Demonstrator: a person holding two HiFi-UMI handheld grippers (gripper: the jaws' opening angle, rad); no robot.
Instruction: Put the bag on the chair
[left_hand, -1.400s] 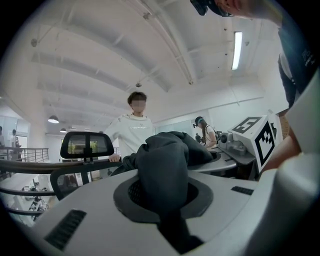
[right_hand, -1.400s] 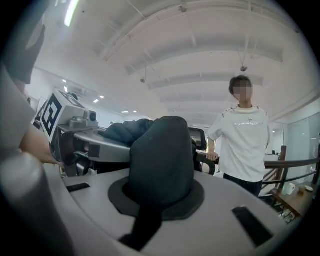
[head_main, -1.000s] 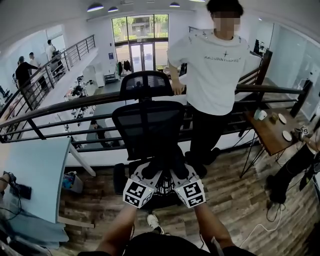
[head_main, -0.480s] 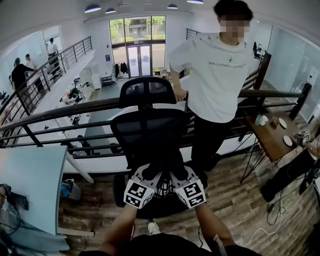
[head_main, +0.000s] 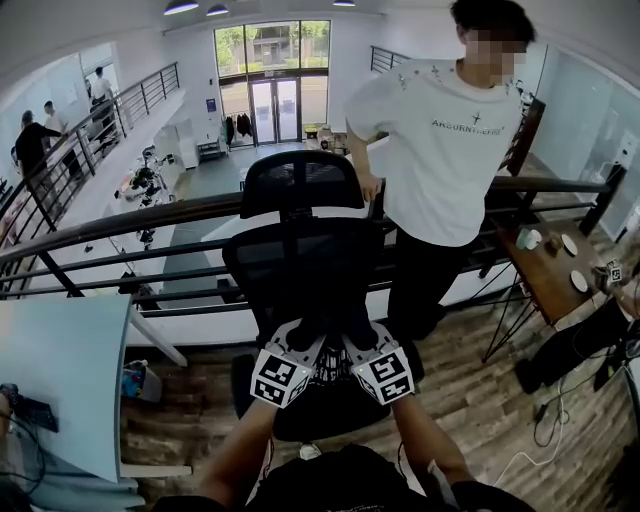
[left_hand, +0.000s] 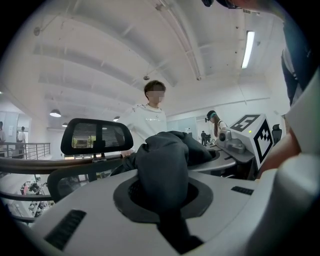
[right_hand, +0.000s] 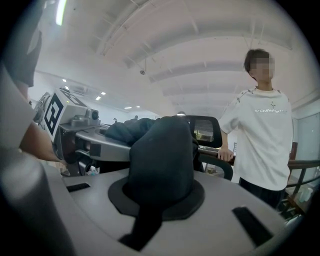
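1. While both grippers hover low at the chair (head_main: 300, 255), each is pinched narrow on a fold of the bag (left_hand: 165, 162). The left gripper (head_main: 300, 342) and right gripper (head_main: 358, 340) are side by side, with dark cloth bulging up between each pair of jaws.
2. The bag hangs between the two grippers, just in front of the mesh backrest and over the seat. I cannot tell whether it touches the seat.
3. Handling, judged: soft and limp, probably light. It crumples in the grip and will sag and slump once let go. A bunched fold of cloth is the sound hold. It does not look fragile or slippery.
4. Edges: backrest and headrest (head_main: 300, 182) close ahead, railing (head_main: 150, 212) right behind the chair, with a drop beyond it.
5. Room: a standing person (head_main: 450, 150) is just right of the chair and a pale worktop (head_main: 60, 350) is well to the left. There is open floor around the base.
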